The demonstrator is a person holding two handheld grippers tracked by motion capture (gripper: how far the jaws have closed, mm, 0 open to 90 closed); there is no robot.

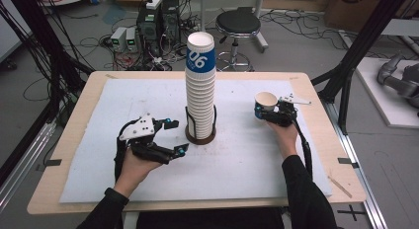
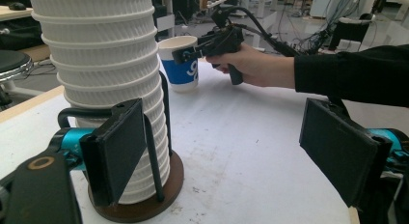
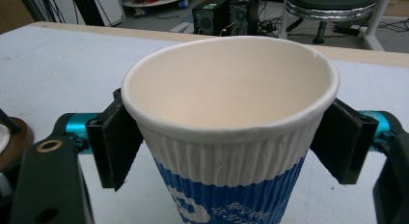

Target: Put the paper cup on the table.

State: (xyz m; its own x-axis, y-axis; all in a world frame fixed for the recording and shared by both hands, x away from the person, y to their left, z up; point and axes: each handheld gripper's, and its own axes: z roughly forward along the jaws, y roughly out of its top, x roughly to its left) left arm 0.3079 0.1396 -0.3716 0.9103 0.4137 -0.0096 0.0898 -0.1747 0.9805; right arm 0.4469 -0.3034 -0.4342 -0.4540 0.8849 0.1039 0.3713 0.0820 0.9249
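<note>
From the high view, a tall stack of ribbed paper cups [image 1: 200, 86] stands upright in a dark wire holder [image 1: 200, 133] at the middle of the white-covered surface [image 1: 237, 160]. The top cup of the stack bears a blue band with white numerals. The left gripper [image 1: 174, 136] lies just left of the holder's base, held by the person's left hand [image 1: 132, 170], its fingers spread apart with nothing between them, one tip near the holder. To the right of the stack, well apart from it, the right gripper [image 1: 262, 113] holds a single paper cup [image 1: 265, 104] upright, mouth up, close above or on the surface; the frame does not settle which. A round stool [image 1: 238, 22] and computer boxes [image 1: 157, 19] stand on the floor beyond the surface

In the left gripper view, its own two black fingers [image 2: 115, 151] stand released and wide. The near one is just beside the stack [image 2: 103, 64] and the holder's round brown base [image 2: 144, 204], whether touching cannot be told. Farther off, the right hand [image 2: 255, 64] holds its gripper with the blue-banded cup [image 2: 181, 62] at the surface

In the right gripper view, the cup [image 3: 231, 132] sits between the two black fingers [image 3: 118, 142], which press on its ribbed white wall just below the rim, one at each side, grasping it. Its blue band shows lower down, and its inside is bare
</note>
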